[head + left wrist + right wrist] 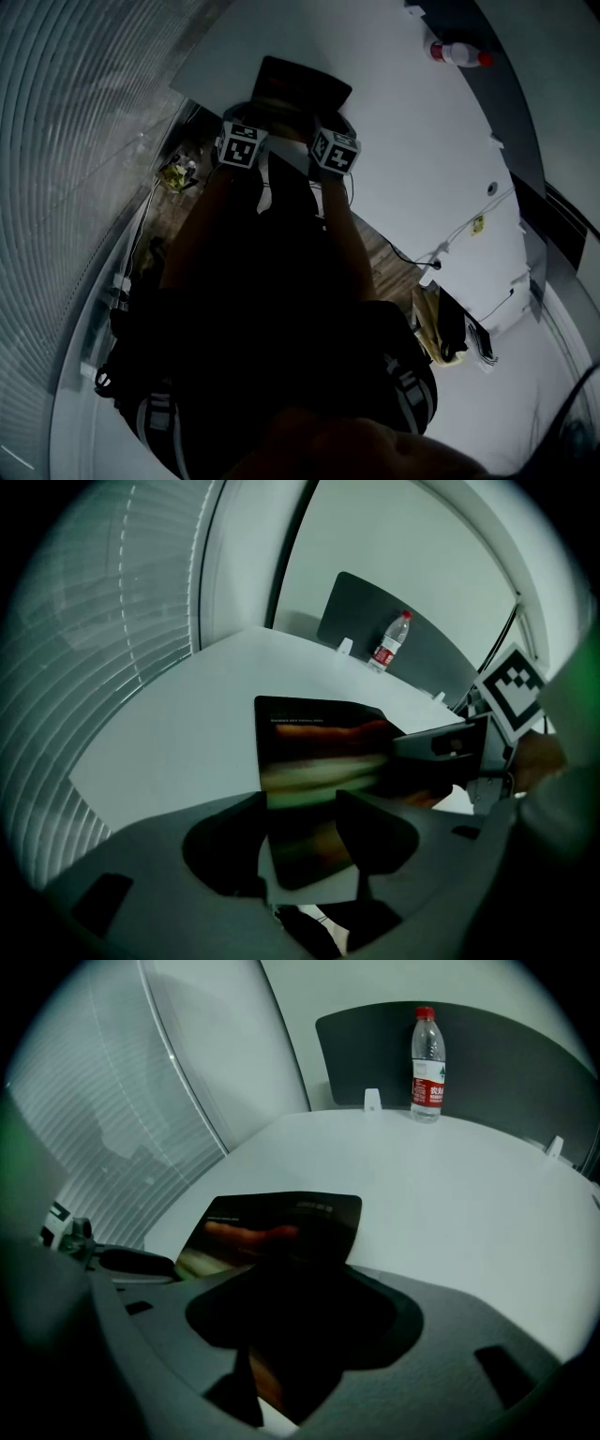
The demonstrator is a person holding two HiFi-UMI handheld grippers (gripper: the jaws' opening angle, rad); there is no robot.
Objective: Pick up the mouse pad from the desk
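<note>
The mouse pad (302, 82) is a dark rectangle with a faint print, lying at the near corner of the white desk (412, 141). Both grippers are at its near edge. In the left gripper view the pad (314, 761) shows face-on in the gap between the two dark jaws of my left gripper (302, 841), which stand apart. The right gripper (441, 752) reaches onto the pad's right edge. In the right gripper view the jaws of my right gripper (300, 1316) form one dark mass over the pad (281, 1227), with no gap showing. Whether the pad is off the desk is unclear.
A water bottle with a red cap (427, 1052) stands at the desk's far side against a dark grey divider panel (506, 1063). Window blinds (75, 141) run along the left. Cables and a bag (441, 323) lie on the floor by the desk's right edge.
</note>
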